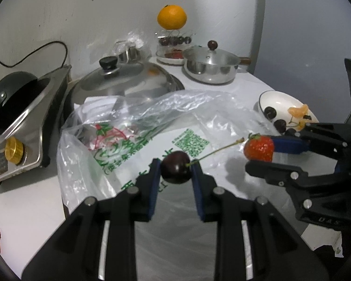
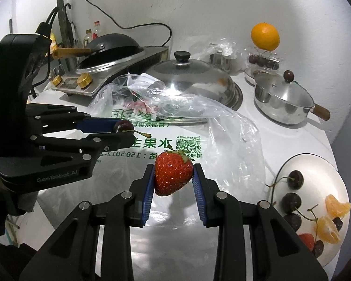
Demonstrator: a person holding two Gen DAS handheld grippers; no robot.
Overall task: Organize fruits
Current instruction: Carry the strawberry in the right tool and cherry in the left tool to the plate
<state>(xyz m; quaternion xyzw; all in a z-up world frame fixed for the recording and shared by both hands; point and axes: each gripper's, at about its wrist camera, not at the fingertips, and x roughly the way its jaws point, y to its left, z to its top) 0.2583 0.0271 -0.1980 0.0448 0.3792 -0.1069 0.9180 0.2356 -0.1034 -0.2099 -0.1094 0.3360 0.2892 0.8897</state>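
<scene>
Here the left tool [image 1: 175, 167] pinches a glossy round cherry [image 1: 176, 167] above the crinkled plastic bag [image 1: 133, 117]; the right tool [image 2: 174, 175] clamps a seeded, conical strawberry [image 2: 173, 174]. A white plate [image 2: 316, 164] sits at the counter's [image 2: 280, 135] right edge.

Lidded steel saucepan [image 2: 283, 103], domed wok lid [image 1: 126, 82], gas stove [image 1: 18, 121]

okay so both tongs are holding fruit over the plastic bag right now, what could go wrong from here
1. The strawberry is soft; the right tongs pressing its sides could bruise it.
2. The cherry is round and smooth, clamped by the left tongs only at its sides, so it might slip out and roll off.
3. The plate sits near the counter edge, already holding cherries and orange segments; a careless drop there could knock fruit off.
</scene>
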